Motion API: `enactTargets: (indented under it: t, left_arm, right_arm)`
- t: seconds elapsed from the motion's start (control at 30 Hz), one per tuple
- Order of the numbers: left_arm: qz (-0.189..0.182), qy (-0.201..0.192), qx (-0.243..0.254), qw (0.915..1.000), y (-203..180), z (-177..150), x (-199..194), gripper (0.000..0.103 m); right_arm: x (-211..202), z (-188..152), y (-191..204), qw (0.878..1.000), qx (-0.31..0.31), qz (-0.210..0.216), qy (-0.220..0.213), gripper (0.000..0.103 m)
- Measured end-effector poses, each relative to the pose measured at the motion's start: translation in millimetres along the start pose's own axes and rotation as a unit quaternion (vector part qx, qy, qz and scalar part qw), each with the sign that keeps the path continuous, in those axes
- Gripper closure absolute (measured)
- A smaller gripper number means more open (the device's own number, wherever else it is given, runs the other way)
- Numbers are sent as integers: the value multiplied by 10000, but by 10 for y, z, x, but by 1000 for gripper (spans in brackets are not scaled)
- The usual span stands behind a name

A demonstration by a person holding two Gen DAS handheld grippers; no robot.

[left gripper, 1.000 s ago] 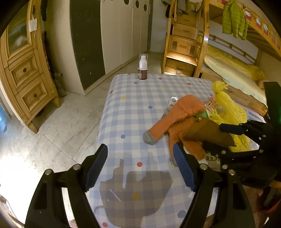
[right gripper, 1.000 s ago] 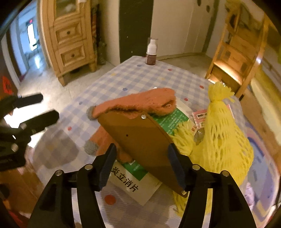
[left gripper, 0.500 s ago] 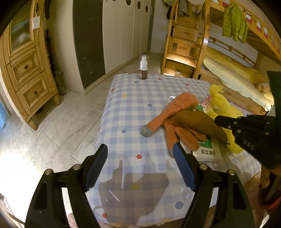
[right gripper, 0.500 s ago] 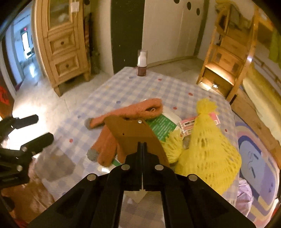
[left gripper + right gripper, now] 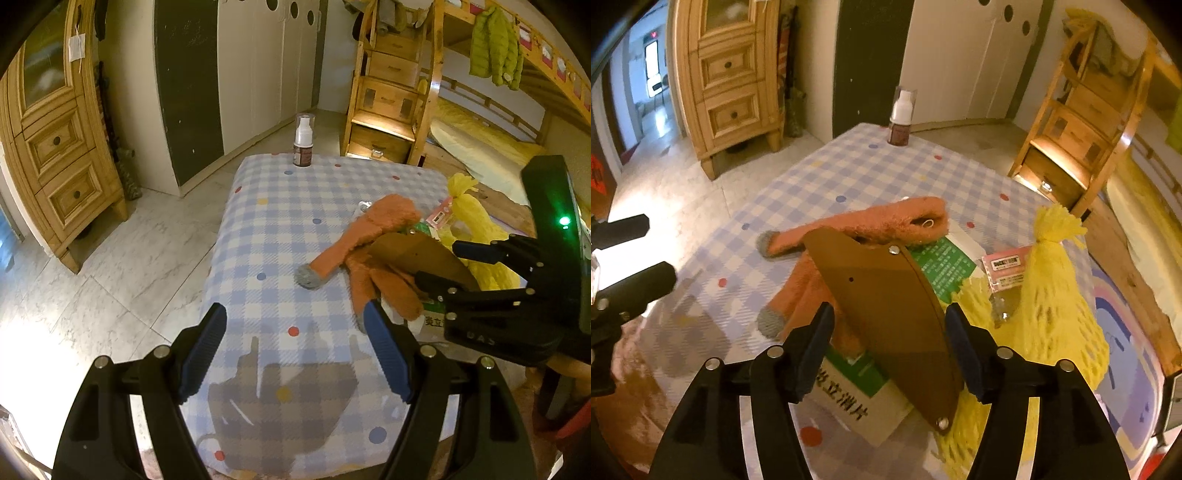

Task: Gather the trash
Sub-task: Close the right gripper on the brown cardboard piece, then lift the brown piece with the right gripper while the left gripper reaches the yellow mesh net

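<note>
A brown curved flat piece [image 5: 890, 306] with rivets stands between the fingers of my right gripper [image 5: 890, 339]; the jaws stand wide, and whether the pads touch it I cannot tell. It lies over orange gloves [image 5: 864, 229], a green-and-white packet [image 5: 857, 387] and a yellow mesh bag [image 5: 1056, 295]. A pink packet [image 5: 1006, 269] lies beside the bag. My left gripper [image 5: 295, 350] is open and empty above the near end of the checked tabletop [image 5: 280, 206]. The right gripper [image 5: 461, 266] and brown piece [image 5: 417, 254] also show in the left wrist view.
A small pump bottle [image 5: 303, 142] stands at the table's far edge. A wooden cabinet [image 5: 51, 147] is at the left, wooden stairs [image 5: 391, 92] and a bunk bed [image 5: 491, 144] at the right. Marble floor [image 5: 92, 280] lies left of the table.
My right gripper was shut half a second ago and now stands wide around the brown piece, lower over the pile. My left gripper has hardly moved.
</note>
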State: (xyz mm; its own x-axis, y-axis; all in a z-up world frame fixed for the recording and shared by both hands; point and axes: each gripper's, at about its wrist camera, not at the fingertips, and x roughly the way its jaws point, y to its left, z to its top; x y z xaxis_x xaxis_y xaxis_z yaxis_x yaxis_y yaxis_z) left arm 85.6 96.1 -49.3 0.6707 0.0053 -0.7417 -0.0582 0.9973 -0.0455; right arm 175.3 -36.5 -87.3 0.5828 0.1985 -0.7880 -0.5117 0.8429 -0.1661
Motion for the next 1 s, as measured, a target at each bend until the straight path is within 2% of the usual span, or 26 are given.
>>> enactTargets:
  t: [0.1, 0.17, 0.23, 0.37, 0.47, 0.73, 0.93, 1.0]
  left_arm:
    - [17, 48, -26, 10000, 25, 9, 45, 28]
    - [31, 75, -22, 10000, 34, 11, 63, 28]
    - [27, 98, -31, 9999, 55, 22, 86, 28]
    - [13, 85, -21, 10000, 47, 29, 75, 29]
    - [-16, 58, 1, 10000, 19, 29, 38, 29]
    - [-77, -131, 195, 9997, -161, 35, -186, 28]
    - [-182, -139, 441, 9988, -415, -9, -246, 26]
    - [-259, -128, 522, 9982, -526, -20, -244, 22]
  right_arm:
    - [98, -18, 44, 9998, -147, -98, 55, 42]
    - [124, -38, 66, 9998, -195, -39, 75, 56]
    - [120, -36, 57, 9999, -125, 63, 81, 60]
    - [-72, 39, -78, 9991, 246, 327, -103, 79]
    - [-219, 89, -188, 9966, 553, 566, -245, 88]
    - [-711, 101, -300, 9903, 953, 612, -810, 89]
    - [-1192, -163, -579, 9785, 1519, 654, -1232, 89]
    - [-1321, -291, -707, 9746, 1713, 547, -1334, 89]
